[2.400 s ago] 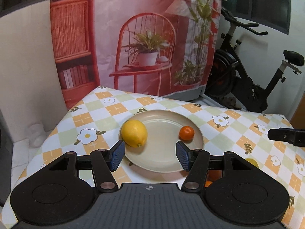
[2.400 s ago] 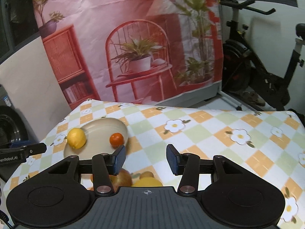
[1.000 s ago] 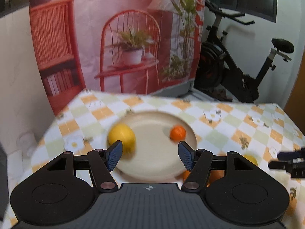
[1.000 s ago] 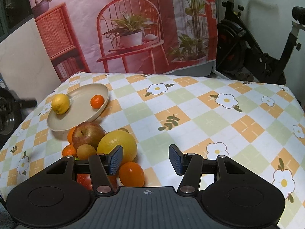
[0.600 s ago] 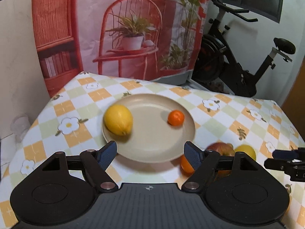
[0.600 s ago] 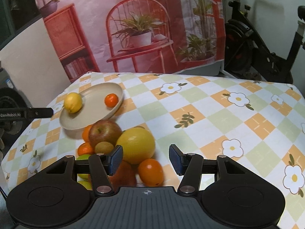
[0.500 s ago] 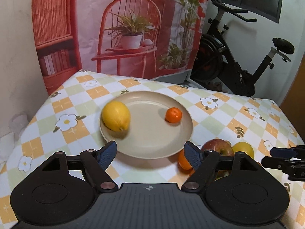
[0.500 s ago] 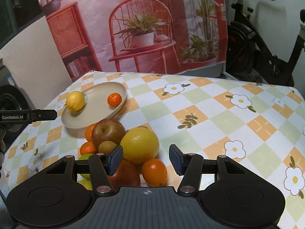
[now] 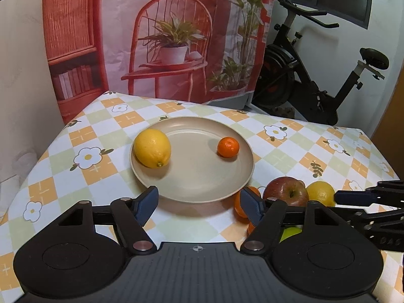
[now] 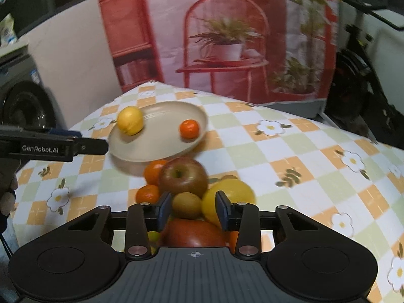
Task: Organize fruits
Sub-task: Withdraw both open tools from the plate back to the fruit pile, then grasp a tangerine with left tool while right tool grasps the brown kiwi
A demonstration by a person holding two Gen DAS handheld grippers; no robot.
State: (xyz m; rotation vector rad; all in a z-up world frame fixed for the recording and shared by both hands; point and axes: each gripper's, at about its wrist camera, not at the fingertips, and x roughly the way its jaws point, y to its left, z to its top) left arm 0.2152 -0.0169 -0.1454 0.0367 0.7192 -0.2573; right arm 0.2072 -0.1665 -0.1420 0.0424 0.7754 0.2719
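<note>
Now the right gripper (image 10: 193,210) has swung over the loose fruit pile, jaws closing around the small brown kiwi (image 10: 186,205), not yet pinching; left gripper (image 9: 198,203) closing on nothing beside the beige round plate (image 9: 227,186); pickup imminent.

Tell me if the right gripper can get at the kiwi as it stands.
Probably yes. The right gripper sits just before the kiwi, jaws closing with nothing gripped yet. The apple and big lemon crowd it closely.
</note>
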